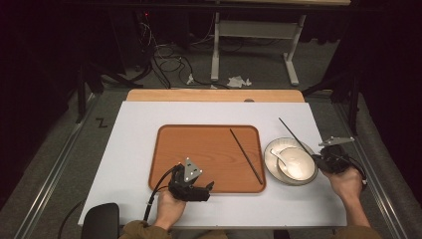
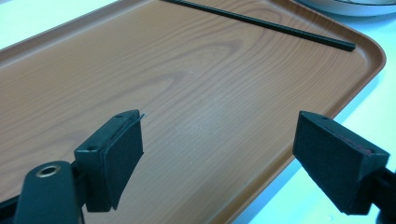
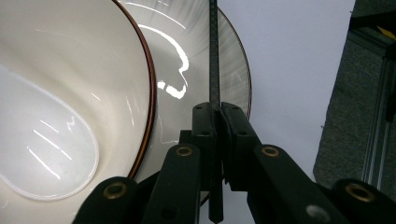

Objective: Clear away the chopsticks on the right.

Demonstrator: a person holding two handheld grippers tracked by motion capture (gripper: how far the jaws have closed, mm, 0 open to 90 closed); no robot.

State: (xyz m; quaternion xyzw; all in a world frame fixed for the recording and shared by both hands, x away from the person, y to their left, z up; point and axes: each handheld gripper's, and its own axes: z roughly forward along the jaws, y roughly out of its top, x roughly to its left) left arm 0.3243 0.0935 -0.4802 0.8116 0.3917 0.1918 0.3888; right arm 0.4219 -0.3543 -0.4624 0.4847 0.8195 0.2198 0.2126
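**Two chopsticks apart: one on the tray, one in my right gripper**

One black chopstick [image 3: 214,56] is being pinched in my right gripper [image 3: 216,114]; in the right gripper view the jaws are pressing together on it, its near end poking out below them and its long end running up across the plate [image 3: 233,65]. In the high view the right gripper [image 1: 318,158] is sitting at the plate's [image 1: 271,149] right edge, with the held chopstick [image 1: 293,134] slanting away over the rim toward the far side of the table [image 1: 139,134].

The bowl [image 1: 298,164] is resting on the plate with a white spoon [image 1: 278,158] lying in it; in the right gripper view the bowl [image 3: 84,70] is just beside the jaws, spoon [image 3: 42,158] inside.

The second chopstick [image 1: 246,156] is lying diagonally on the right part of the wooden tray [image 1: 199,144], untouched.

My left gripper [image 1: 209,186] is hovering at the tray's near edge. In the left gripper view its jaws are standing wide apart, nothing between them, with the tray [image 2: 187,116] below and the tray chopstick [image 2: 261,23] well ahead.
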